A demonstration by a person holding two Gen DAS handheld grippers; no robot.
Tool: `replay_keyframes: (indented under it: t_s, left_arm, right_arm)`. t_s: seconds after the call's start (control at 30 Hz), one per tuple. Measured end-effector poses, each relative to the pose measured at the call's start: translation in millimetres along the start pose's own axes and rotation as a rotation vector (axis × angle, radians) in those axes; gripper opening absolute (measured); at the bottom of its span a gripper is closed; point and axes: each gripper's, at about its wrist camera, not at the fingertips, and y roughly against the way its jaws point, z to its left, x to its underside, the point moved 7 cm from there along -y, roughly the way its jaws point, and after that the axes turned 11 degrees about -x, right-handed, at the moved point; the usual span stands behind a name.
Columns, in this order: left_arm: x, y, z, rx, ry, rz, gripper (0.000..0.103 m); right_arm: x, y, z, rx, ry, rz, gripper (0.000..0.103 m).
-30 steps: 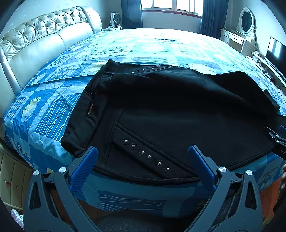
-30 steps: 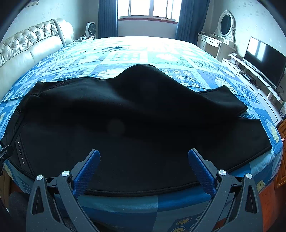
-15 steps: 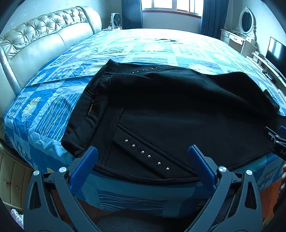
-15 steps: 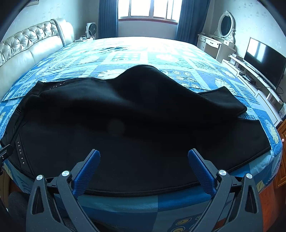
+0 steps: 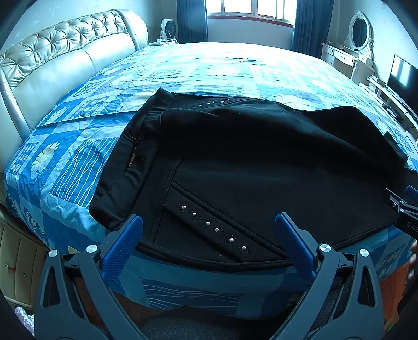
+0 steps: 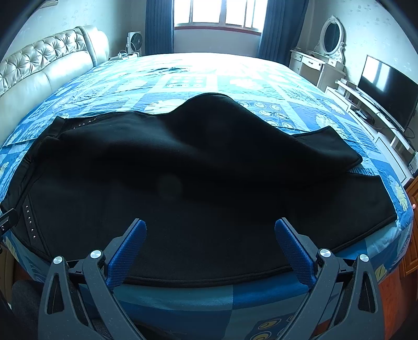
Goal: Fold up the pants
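Black pants (image 5: 261,162) lie across the near edge of the bed, waistband at the left, legs running right, one leg folded over the other. Silver studs (image 5: 216,229) line a pocket near the front. My left gripper (image 5: 209,225) is open, hovering just in front of the waist end. My right gripper (image 6: 210,230) is open, hovering over the near edge of the pants (image 6: 209,183) at the legs. Neither touches the cloth. The right gripper's tip shows at the far right of the left wrist view (image 5: 403,209).
The bed has a blue patterned cover (image 5: 78,146) and a tufted beige headboard (image 5: 60,60) at the left. A dresser with an oval mirror (image 6: 330,34) and a television (image 6: 386,86) stand at the right. A window with blue curtains (image 6: 216,13) is at the back.
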Motion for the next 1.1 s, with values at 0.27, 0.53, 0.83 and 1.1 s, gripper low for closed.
replay_keyframes:
  t_s: [0.27, 0.53, 0.83, 1.1]
  left_arm:
    - [-0.6, 0.8, -3.8, 0.005, 0.000, 0.003, 0.101]
    - [-0.6, 1.0, -6.6, 0.009, -0.003, 0.004, 0.101]
    - [0.4, 2.1, -8.4, 0.015, -0.002, 0.005, 0.101]
    - [1.0, 1.5, -8.8, 0.025, -0.001, 0.010, 0.101]
  right_arm:
    - [1.1, -0.7, 1.7, 0.001, 0.002, 0.004, 0.098]
    - [1.9, -1.8, 3.5, -0.002, 0.003, 0.006, 0.098]
    - [3.5, -2.8, 4.6, -0.006, 0.009, 0.010, 0.098]
    - [3.4, -3.6, 4.3, -0.012, 0.009, 0.013, 0.098]
